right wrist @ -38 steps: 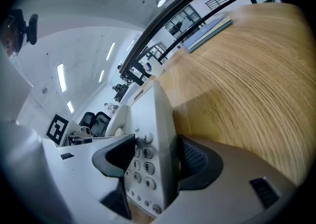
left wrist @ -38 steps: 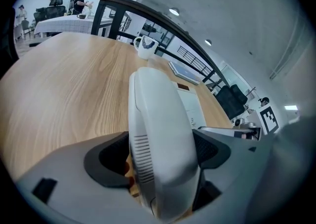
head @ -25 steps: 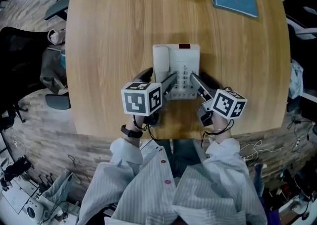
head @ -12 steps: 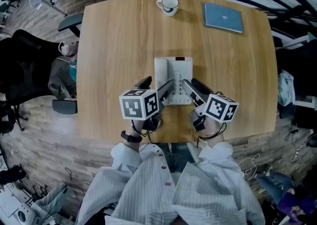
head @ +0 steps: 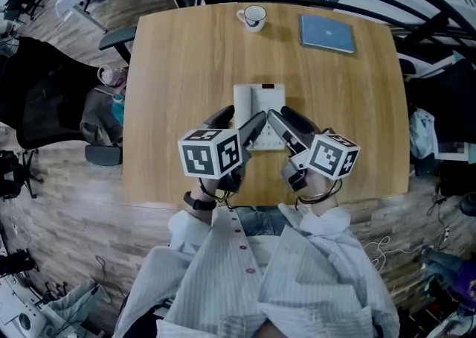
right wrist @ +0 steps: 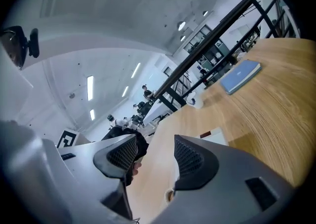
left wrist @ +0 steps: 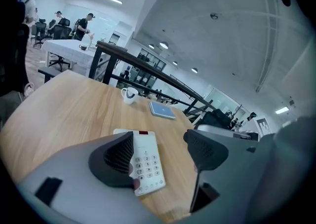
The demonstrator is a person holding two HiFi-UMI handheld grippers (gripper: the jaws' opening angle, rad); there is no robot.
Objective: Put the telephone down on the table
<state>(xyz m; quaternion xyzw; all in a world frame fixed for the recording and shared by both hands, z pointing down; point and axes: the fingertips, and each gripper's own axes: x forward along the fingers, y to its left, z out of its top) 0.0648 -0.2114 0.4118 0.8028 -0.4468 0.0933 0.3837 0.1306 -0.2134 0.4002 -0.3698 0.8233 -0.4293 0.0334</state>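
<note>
1. The left gripper has its jaws spread wide, though they have just been closing a little. Nothing is clamped. The telephone shows through the gap, lying on the wood beyond and below.
2. The right gripper also has its jaws parted and is empty. Only bare tabletop and a corner of the telephone show past its pads.
3. The telephone lies flat near the middle of the table, its long axis running 12 to 6 in the head view. It sits at about 1 o'clock from the left gripper and 11 o'clock from the right. Both flank its 6 o'clock end and are about equally near.
4. From above, the inner fingertips overlap the telephone's near corners. They are probably above it, not touching.
5. The table edge lies near, at 6 o'clock. The cup at 12 and the blue book at 1 stand well apart.
6. The placing looks done. Backing out toward 6 o'clock has open room, provided the fingers do not drag those corners.
</note>
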